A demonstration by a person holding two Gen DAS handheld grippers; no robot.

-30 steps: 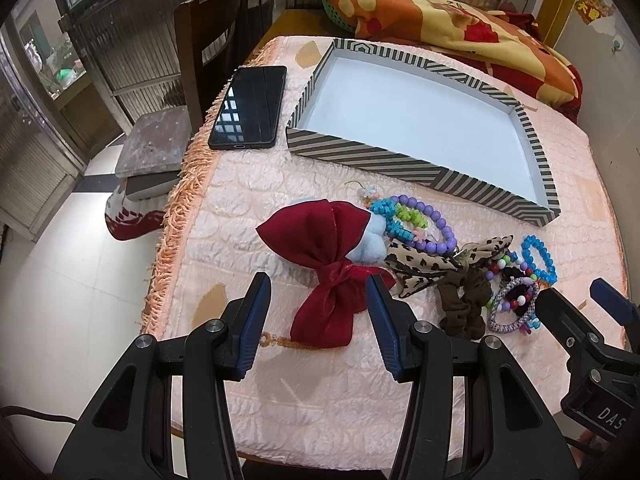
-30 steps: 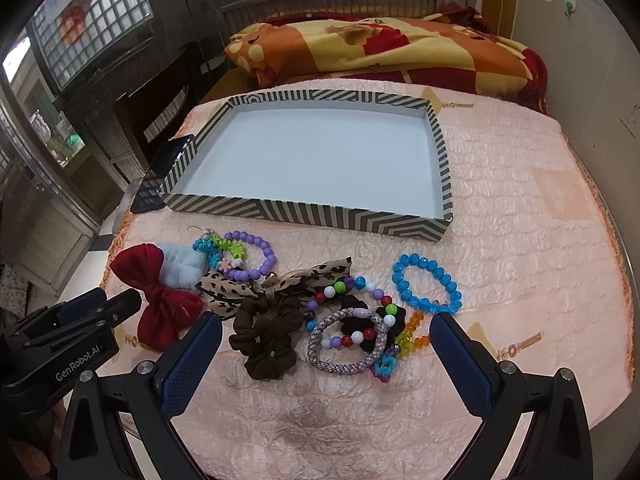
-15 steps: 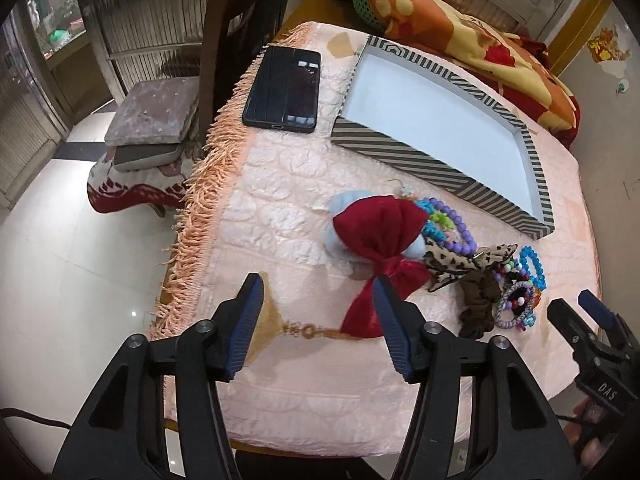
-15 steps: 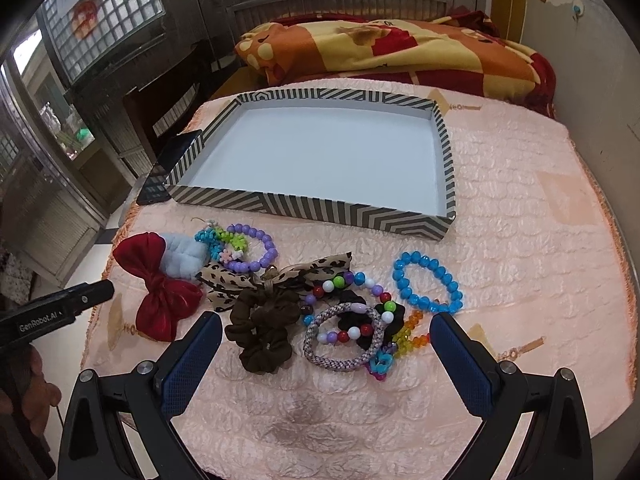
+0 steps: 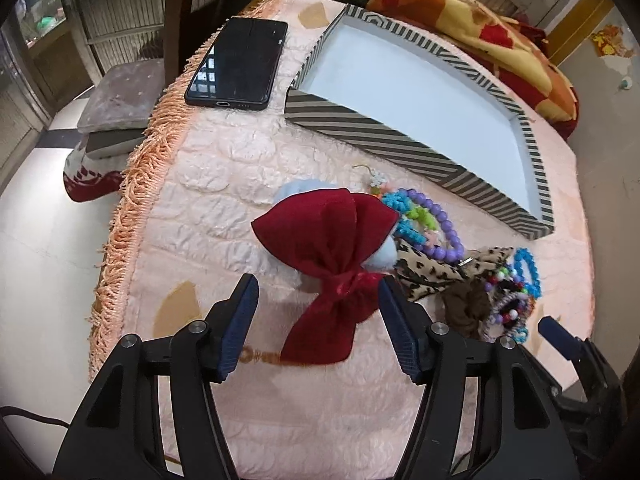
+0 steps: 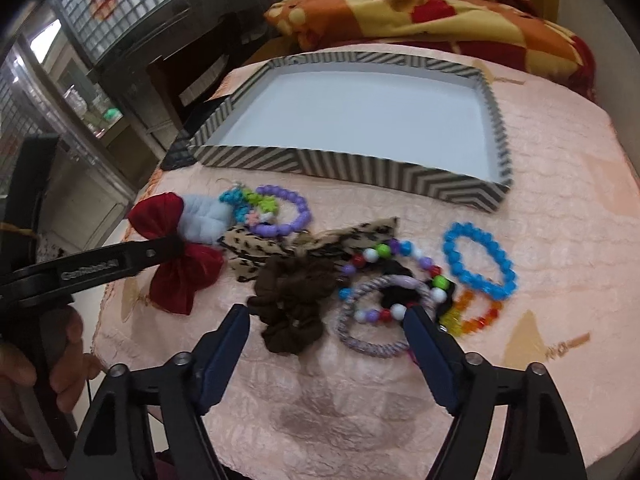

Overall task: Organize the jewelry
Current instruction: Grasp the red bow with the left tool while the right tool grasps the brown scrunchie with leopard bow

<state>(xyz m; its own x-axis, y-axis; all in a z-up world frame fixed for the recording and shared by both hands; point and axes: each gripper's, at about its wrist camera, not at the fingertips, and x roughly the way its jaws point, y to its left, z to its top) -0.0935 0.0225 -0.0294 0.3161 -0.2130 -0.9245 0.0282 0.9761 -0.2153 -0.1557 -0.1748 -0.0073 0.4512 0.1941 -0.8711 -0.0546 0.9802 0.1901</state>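
A red fabric bow (image 5: 332, 248) lies on the pink tablecloth, and my left gripper (image 5: 318, 292) hangs over it. Its jaws are opening, with the bow's knot between them and the pads not pressing. My right gripper (image 6: 326, 316) is closing around a brown scrunchie (image 6: 292, 304) and a purple braided hair tie (image 6: 372, 340), gripping neither. Beside these lie a leopard-print bow (image 6: 360, 236), a purple bead bracelet (image 6: 296, 204), a blue bead bracelet (image 6: 480, 264) and an orange one (image 6: 476, 316). The striped tray (image 6: 360, 168) stands behind them with nothing in it.
A black phone (image 5: 240, 62) lies left of the tray, near the fringed table edge (image 5: 132, 200). A chair with a cushion (image 5: 116, 100) stands beyond that edge. A patterned blanket (image 6: 420, 12) is heaped behind the tray. A person's hand (image 6: 60, 352) holds the left gripper.
The left gripper has come down and closer to the red bow, with its jaws spread wider around it. The right gripper has sunk toward the scrunchie and hair tie, its jaws narrower.
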